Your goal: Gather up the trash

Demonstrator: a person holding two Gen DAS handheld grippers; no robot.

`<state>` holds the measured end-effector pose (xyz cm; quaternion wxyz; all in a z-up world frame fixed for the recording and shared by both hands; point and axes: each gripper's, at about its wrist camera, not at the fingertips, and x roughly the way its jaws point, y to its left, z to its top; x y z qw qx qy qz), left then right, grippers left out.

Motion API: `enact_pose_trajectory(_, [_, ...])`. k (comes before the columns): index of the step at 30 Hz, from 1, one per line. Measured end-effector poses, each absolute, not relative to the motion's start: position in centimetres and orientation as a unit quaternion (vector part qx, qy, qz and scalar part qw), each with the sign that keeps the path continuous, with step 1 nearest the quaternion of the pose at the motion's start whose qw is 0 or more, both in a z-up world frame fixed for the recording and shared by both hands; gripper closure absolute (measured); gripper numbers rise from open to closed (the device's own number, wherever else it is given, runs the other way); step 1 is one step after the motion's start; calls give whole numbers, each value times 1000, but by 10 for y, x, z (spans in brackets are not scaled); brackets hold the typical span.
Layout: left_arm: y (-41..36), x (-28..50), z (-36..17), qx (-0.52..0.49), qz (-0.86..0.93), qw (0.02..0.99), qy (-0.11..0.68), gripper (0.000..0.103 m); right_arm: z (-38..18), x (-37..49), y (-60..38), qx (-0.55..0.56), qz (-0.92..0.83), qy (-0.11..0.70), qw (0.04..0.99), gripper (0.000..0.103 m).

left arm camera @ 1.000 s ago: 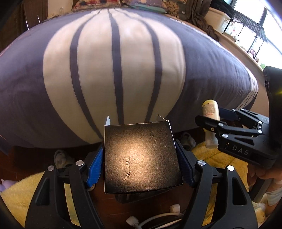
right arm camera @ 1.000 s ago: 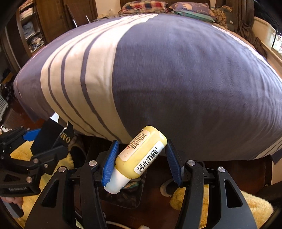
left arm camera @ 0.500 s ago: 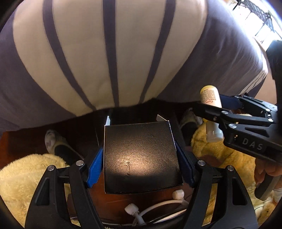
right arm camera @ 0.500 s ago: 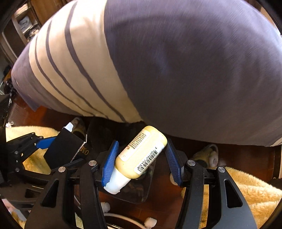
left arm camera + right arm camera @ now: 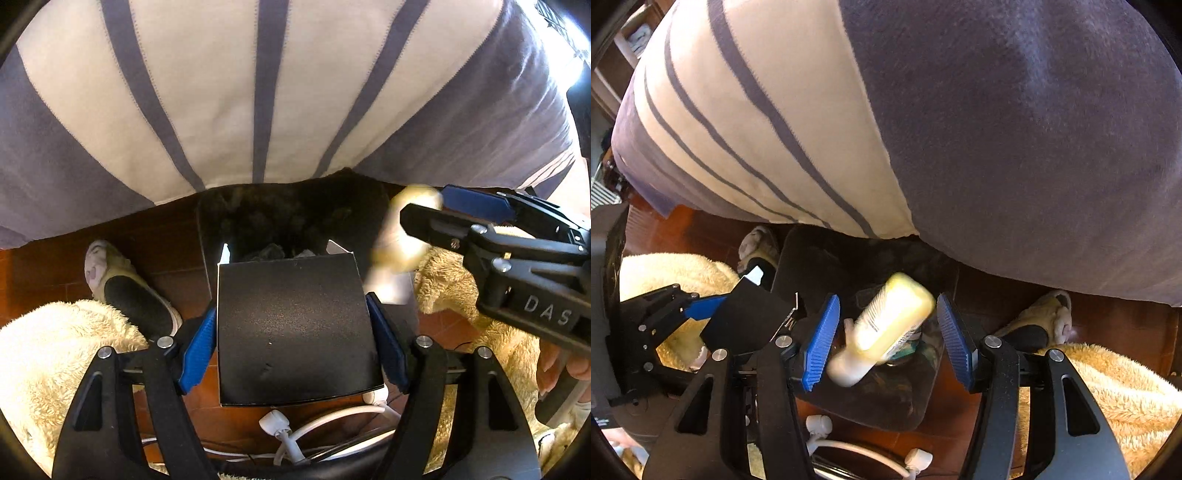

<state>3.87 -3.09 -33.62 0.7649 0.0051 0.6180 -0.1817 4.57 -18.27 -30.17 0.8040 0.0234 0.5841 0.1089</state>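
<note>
Right fingers now off yellow bottle

Matt black box, fluffy rug (cream), glossy floor

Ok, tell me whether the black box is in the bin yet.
Not in. The black box sits clamped between the left hand-held gripper pads, above the dark bin.

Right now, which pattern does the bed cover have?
Cream bed cover with grey-purple stripes and borders; clearest in the left wrist view.
</note>
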Motion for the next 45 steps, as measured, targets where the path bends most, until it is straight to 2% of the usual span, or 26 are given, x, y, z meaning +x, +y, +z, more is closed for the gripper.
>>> enact_pose_trajectory(1, [-29,40,-337,3,-180,765,619,31,-301,46,-183,23,106,584,805,46])
enact_pose_trajectory(2, [-28,40,-336,0,-179,765,619,27,-300,46,-184,23,103,583,805,41])
enact_pose_trajectory(5, [-25,40,-331,-1,-174,772,611,15,-298,46,-188,24,94,578,810,37])
enact_pose_trajectory(8, [-22,39,-322,-2,-172,781,601,8,-291,43,-193,26,84,571,816,22])
enact_pose_trajectory(13, [-14,35,-305,-5,-165,798,580,8,-271,35,-204,31,66,548,834,7])
enact_pose_trajectory(16, [-13,32,-286,-9,-161,809,565,8,-254,29,-212,32,53,529,846,3])
enact_pose_trajectory(26, [-10,20,-202,-12,-153,861,485,8,-189,8,-227,17,25,450,892,3])
enact_pose_trajectory(37, [-4,-1,-74,2,-133,936,326,8,-71,-24,-255,14,-32,301,953,3])
enact_pose_trajectory(45, [-7,-22,-5,5,-126,966,227,8,2,-53,-262,3,-55,194,980,3])
